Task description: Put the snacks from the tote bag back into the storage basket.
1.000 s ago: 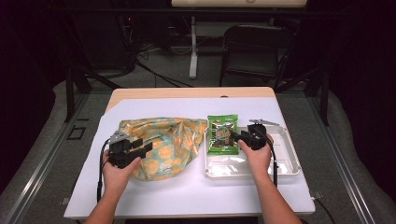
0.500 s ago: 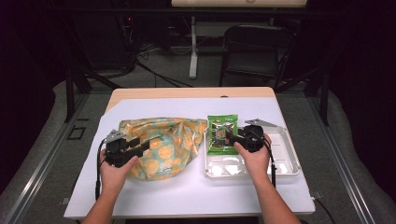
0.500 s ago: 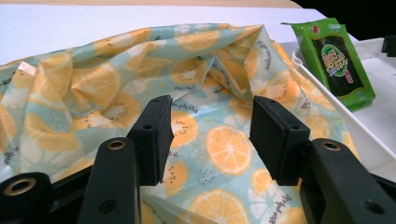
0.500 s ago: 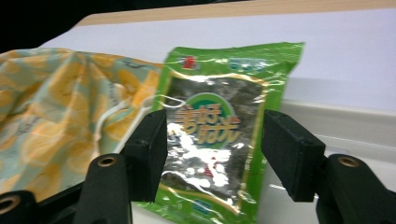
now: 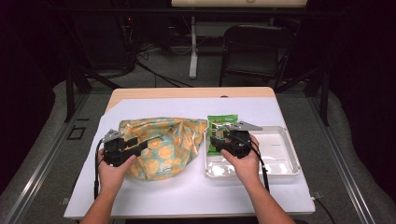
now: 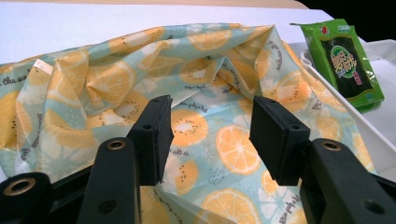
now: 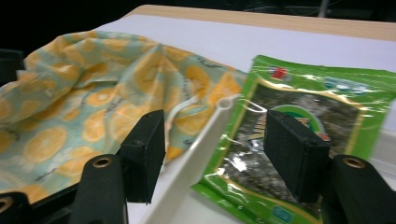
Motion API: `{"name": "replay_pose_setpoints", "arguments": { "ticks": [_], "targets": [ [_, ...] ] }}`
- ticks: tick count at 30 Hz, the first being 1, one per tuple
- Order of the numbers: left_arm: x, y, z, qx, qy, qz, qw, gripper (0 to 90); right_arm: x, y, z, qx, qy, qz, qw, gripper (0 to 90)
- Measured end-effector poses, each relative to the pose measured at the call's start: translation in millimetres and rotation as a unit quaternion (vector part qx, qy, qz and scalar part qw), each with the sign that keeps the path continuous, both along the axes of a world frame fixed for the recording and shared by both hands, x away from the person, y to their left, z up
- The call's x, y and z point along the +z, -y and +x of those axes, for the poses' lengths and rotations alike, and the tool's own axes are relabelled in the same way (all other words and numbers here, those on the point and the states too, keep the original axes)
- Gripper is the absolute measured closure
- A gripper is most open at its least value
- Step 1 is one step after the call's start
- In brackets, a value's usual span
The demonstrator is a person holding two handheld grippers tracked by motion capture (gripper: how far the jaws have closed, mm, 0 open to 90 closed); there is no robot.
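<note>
Seaweed packet (image 5: 221, 132), green, lay at the left end of the white tray (image 5: 280, 156), its far end resting on the tray's rim. We noted this from the high view; the right gripper view showed more: the packet (image 7: 299, 140) was glossy with a dark window, and the tray's left wall (image 7: 196, 163) ran up between the two black fingers (image 7: 144, 154). Those fingers stood spread, one over the bag side of the wall, one over the packet, pinching nothing. We could not tell from that view whether the finger touched the packet.

From above, the right gripper (image 5: 215, 140) sat over the tray's left end, held by the right hand (image 5: 243, 156), with its cable trailing back along the forearm. The left gripper (image 5: 152, 140), in the left hand (image 5: 114, 165), pointed across the fabric bag (image 5: 168, 144), which lay crumpled on the white surface (image 5: 187, 191) just beside the tray.

The left gripper view gave the print that the high view blurred: orange and lemon slices on pale blue, with lines of small script we could not read. Its fingers (image 6: 152, 137) were also spread, low over the bag (image 6: 205, 93), with cloth visible in the gap. Contact with the cloth was unclear. That view also caught the packet (image 6: 348, 60) far right, lying in the tray.
</note>
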State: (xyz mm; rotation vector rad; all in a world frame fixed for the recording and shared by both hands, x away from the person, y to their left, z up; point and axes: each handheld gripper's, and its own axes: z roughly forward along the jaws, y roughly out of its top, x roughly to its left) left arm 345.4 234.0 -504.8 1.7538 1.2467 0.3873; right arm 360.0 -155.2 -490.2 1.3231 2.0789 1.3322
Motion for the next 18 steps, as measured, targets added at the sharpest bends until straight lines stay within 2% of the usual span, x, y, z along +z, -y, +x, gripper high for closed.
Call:
{"name": "replay_pose_setpoints", "arguments": {
  "ticks": [5,13,18],
  "targets": [
    [-0.8,1.1,0.4,-0.001,0.0,0.002,1.0,48.5,-0.4,-14.6,-6.0,0.037,-0.002,-0.011,0.9992,38.6],
    [-1.6,-0.1,1.0,0.0,-0.002,0.005,1.0,48.3,-2.5,-32.6,-13.7,0.067,-0.009,-0.021,0.9975,38.4],
    [-1.9,-2.0,1.8,0.002,0.0,0.003,1.0,48.3,-3.9,-37.5,-15.6,0.078,-0.014,-0.025,0.9966,38.3]
  ]
}}
